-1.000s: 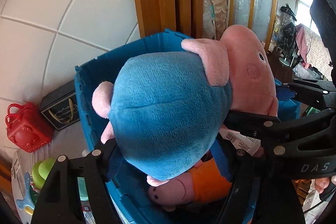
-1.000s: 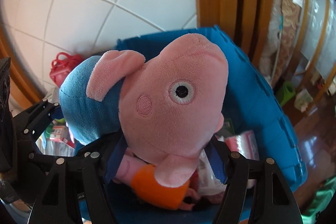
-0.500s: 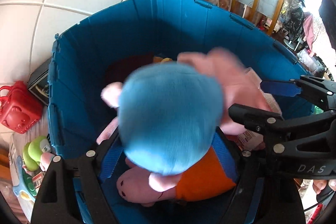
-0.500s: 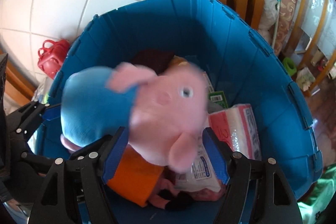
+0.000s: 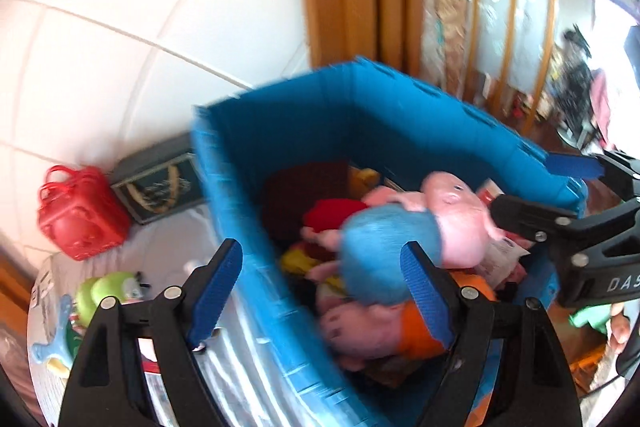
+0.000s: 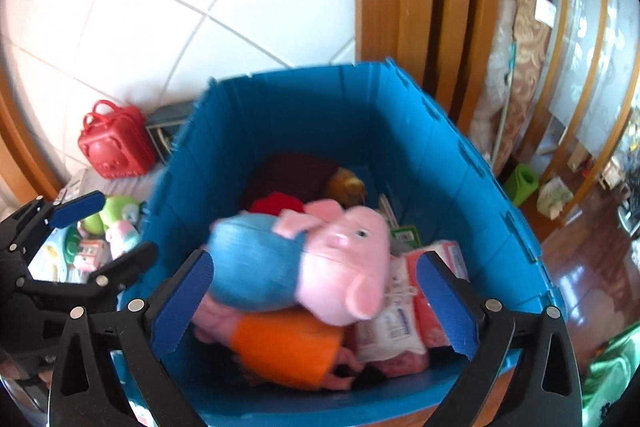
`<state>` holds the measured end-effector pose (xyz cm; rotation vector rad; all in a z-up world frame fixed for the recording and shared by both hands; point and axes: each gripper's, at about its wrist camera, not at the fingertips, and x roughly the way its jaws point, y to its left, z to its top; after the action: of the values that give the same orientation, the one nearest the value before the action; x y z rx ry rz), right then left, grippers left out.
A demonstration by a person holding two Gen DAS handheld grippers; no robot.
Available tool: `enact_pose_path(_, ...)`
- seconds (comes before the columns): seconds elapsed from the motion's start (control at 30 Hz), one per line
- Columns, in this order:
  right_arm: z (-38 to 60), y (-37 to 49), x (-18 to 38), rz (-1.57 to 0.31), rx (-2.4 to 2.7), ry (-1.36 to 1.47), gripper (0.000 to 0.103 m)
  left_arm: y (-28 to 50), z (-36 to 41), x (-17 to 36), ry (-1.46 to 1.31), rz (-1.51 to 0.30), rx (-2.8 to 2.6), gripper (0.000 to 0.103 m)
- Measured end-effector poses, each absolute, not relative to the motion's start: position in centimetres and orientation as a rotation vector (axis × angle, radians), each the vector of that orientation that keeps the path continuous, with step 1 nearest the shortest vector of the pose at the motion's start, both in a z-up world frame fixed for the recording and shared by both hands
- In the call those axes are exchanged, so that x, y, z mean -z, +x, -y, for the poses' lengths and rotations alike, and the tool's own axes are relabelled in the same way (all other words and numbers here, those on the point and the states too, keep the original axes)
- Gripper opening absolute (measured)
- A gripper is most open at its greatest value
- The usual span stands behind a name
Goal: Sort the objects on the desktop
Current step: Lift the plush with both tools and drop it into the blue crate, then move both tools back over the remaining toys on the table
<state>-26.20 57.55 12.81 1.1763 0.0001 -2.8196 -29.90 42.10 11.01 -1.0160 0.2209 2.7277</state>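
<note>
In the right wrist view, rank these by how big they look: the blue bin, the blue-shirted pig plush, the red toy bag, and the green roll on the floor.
1. blue bin
2. blue-shirted pig plush
3. red toy bag
4. green roll

This is apparent size only; the plush is nearest the camera, so it may look oversized.

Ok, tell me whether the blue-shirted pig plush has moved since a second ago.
Yes. The pig plush has dropped from between the fingers, level with the blue bin's rim, down inside it, and now lies on the orange-shirted plush.
</note>
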Motion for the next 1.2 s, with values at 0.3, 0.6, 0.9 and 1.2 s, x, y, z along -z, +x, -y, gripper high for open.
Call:
enact_pose_path(0.3,-47.0,-23.8,-14.8,-0.009,2.724,0.96,0.103,-24.9,-28.9,-11.1,-0.867,-0.169,-2.942,0.092)
enact_pose_path(0.6,-34.4,-24.1,-12.5,-0.033,2.553,0.938,0.103,-22.4,-13.8,-7.2,-0.965,-0.125,-3.048,0.092)
enact_pose_path(0.9,-26.6,-27.1,-4.3,-0.067,2.47,1.087,0.103,-22.0,-4.0,1.5,-1.285,0.016,-3.104,0.092)
enact_pose_path(1.2,-26.3,-31.7,6.7,-0.064,2.422,1.315,0.103,-23.0,-0.3,12.0,-1.695,0.328,-3.022,0.092)
